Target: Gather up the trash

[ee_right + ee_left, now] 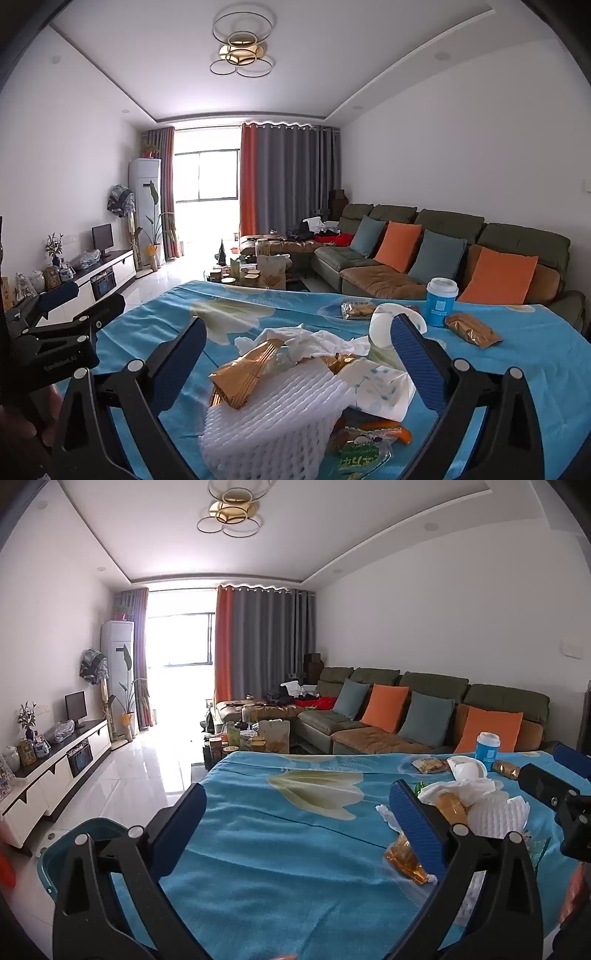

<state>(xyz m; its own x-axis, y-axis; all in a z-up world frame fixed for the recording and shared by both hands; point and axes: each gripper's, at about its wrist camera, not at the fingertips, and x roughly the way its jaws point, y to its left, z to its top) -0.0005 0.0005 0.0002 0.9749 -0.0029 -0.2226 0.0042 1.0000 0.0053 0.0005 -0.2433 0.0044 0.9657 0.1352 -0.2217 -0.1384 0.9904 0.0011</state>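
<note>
Trash (295,373) lies heaped on the near right part of a blue flowered tablecloth (280,853): a white foam fruit net (273,417), gold snack wrappers (243,373), crumpled white tissue (314,343) and a green packet (360,458). Farther right stand a blue paper cup (441,301) and a brown packet (472,330). The right gripper (299,362) hovers wide open over the heap, gripping nothing. The left gripper (295,823) is wide open over bare cloth, left of the heap. A teal bin (79,840) sits near left, below the table edge.
</note>
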